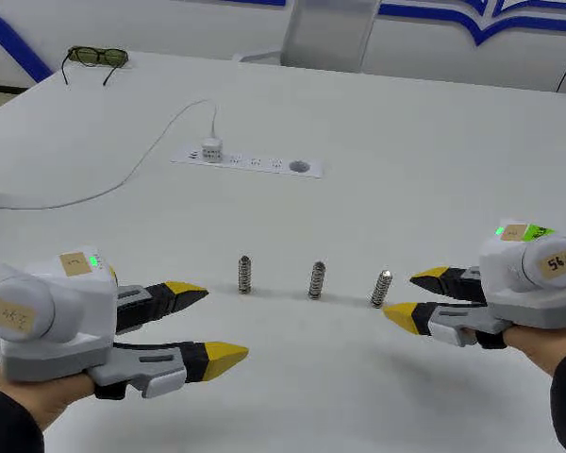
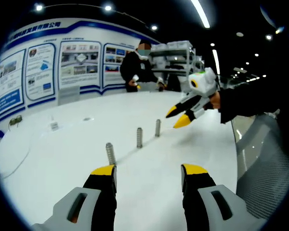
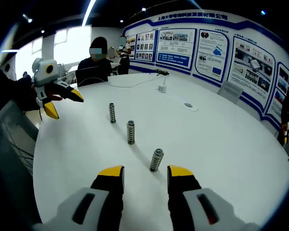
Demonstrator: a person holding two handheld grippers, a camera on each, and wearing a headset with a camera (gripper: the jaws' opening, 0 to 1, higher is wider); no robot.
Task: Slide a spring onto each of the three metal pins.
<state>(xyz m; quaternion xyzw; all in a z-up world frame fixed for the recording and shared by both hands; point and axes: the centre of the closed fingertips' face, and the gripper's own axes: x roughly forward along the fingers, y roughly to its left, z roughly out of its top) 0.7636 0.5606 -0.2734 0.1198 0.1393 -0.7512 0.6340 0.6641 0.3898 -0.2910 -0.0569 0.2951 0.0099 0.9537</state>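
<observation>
I have the left tool [image 1: 224, 323] low over the near left of the white counter [image 1: 406, 142], its yellow-tipped jaws standing apart with nothing between them, aimed toward the row of pins. The right tool [image 1: 400, 294] comes in from the right, jaws likewise apart and empty, its tips just beside the right pin [image 1: 382, 288] but not touching it as far as I can see. The pins stand upright in a row between my two tools: the left pin [image 1: 245, 274], the middle pin [image 1: 317, 279] and the right pin, each apart from its neighbour. Every one has a spring [image 3: 157, 160] coiled around it, and on the right pin a shiny bare tip shows above the coil. Farther back on the counter lies a white power strip [image 1: 250, 161] with a plug [image 1: 211, 147] in it and a cable [image 1: 141, 162] trailing off to the left. A pair of glasses [image 1: 96, 57] sits near the far left corner.
</observation>
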